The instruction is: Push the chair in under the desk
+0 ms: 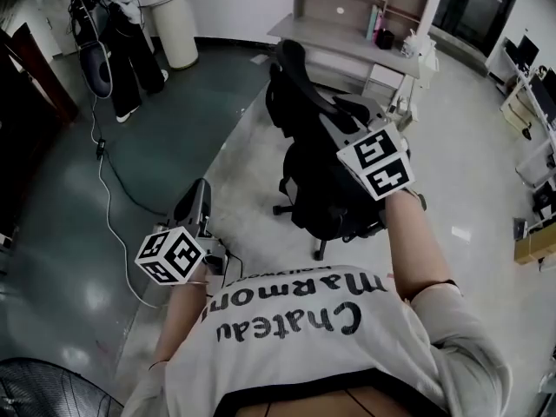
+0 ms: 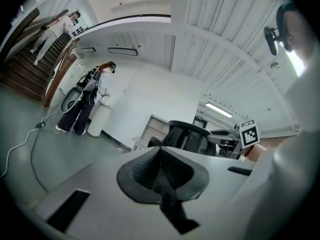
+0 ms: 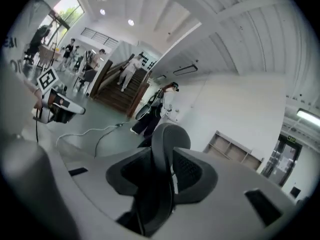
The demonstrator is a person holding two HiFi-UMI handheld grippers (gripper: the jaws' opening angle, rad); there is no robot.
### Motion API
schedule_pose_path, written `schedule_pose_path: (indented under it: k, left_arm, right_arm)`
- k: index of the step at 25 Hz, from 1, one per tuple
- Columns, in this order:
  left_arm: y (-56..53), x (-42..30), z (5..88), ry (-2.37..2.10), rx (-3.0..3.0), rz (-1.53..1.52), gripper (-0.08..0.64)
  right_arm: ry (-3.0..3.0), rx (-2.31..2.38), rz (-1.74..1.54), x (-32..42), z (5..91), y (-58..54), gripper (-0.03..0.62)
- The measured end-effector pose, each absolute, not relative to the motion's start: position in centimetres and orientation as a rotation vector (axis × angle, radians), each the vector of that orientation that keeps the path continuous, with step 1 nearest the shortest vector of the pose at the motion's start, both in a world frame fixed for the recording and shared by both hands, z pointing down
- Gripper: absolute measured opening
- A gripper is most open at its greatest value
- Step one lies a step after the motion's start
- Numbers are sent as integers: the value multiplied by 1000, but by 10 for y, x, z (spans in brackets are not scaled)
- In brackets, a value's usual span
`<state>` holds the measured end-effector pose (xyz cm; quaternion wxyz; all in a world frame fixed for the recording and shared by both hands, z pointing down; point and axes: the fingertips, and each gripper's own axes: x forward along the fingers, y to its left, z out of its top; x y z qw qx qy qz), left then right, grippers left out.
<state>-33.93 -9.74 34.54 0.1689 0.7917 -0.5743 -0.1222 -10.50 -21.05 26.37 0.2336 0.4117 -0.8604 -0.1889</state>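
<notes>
A black office chair (image 1: 317, 181) stands on the floor, a short way in front of the desk (image 1: 339, 46) with shelves. Its back faces me. My right gripper (image 1: 334, 118) is up at the top of the chair's backrest. In the right gripper view the jaws (image 3: 169, 171) stand apart, with the backrest's thin edge (image 3: 165, 149) running between them and a sliver of light beside it. My left gripper (image 1: 200, 188) hangs lower left, away from the chair, shut with nothing in it (image 2: 161, 169). The chair (image 2: 187, 136) shows ahead of it.
A person (image 1: 130, 50) stands at the far left beside a white round bin (image 1: 178, 29). A cable (image 1: 109, 207) trails over the dark floor. A fan grille (image 1: 43, 393) sits at the lower left. More desks (image 1: 539, 102) line the right side.
</notes>
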Motion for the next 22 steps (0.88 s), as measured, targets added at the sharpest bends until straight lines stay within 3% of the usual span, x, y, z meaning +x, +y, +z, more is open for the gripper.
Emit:
schedule_pose_path:
  k: [7, 22]
  left_arm:
    - [-111, -341, 357, -1597, 2242, -345, 18]
    - [-142, -269, 383, -1466, 2258, -283, 18]
  right_arm:
    - [-2263, 1100, -514, -109, 284, -223, 91]
    - [-2444, 775, -571, -41, 286, -155, 95]
